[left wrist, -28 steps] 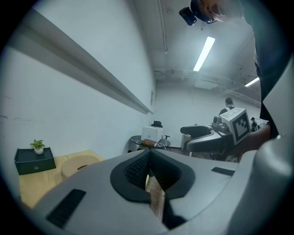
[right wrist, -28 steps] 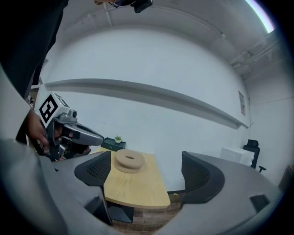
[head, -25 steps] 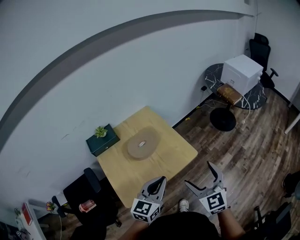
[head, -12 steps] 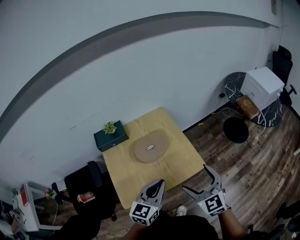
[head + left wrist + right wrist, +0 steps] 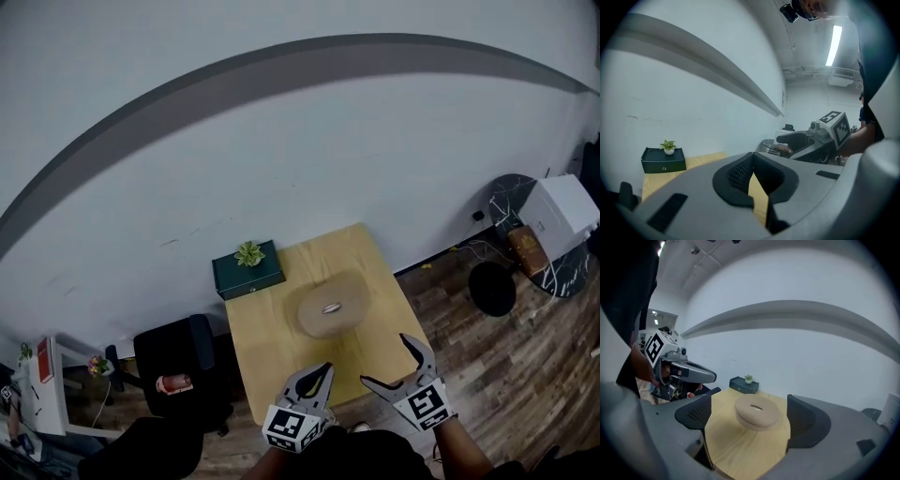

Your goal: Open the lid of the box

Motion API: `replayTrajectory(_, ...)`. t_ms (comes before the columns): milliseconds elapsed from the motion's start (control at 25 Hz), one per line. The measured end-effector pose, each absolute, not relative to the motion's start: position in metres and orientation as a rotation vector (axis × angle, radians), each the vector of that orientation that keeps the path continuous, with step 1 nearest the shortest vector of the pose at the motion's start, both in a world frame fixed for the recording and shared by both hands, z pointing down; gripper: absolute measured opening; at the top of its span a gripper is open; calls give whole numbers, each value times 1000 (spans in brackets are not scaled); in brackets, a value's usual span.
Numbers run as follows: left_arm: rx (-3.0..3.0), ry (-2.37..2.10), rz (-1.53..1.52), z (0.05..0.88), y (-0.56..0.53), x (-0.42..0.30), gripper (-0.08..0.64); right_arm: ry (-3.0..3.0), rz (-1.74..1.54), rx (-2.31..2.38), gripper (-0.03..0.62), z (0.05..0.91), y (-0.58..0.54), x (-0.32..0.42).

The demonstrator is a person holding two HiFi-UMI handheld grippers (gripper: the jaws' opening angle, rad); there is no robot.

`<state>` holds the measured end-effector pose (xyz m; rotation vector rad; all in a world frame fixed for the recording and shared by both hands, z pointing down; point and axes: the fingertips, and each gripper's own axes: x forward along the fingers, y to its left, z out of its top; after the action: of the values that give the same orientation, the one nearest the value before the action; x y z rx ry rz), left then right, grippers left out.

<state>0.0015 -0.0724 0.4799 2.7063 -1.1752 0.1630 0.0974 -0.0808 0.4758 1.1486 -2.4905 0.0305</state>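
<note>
In the last second your view has swung round. The table has come from left of centre to straight ahead of you and nearer. The side table with its white carton has slid out to the right edge. The box, a round wooden one with its lid on, sits mid-table, just in front of the green case.

Your right gripper is spread wide over the near edge. Its own view frames the box between the jaws, though well short of it. Your left gripper has its jaws together on nothing.

I judge that you are lined up but have not started: the lid is untouched and you still have to reach in.

Nothing readable shows. The gripper cubes carry only square markers, and the emblem on the case is too small to make out.
</note>
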Motion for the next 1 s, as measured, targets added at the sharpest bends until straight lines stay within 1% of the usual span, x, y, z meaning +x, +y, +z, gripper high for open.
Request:
replayTrajectory(360,2654,-1248,161,492,-105,-42,17,-2499,74,1017,506,495,-123,57)
replayTrajectory(600,2620,-1285,143,495,-114,-62,17,-2491,102,931,506,508,-142,46)
replayTrajectory(800,2594,-1289,182,506,-119,-66,17,-2455,44,736,509,528,-156,33)
replayTrajectory(1000,2528,-1371,194,514,-129,-68,17,-2346,-80,509,512,560,-171,27)
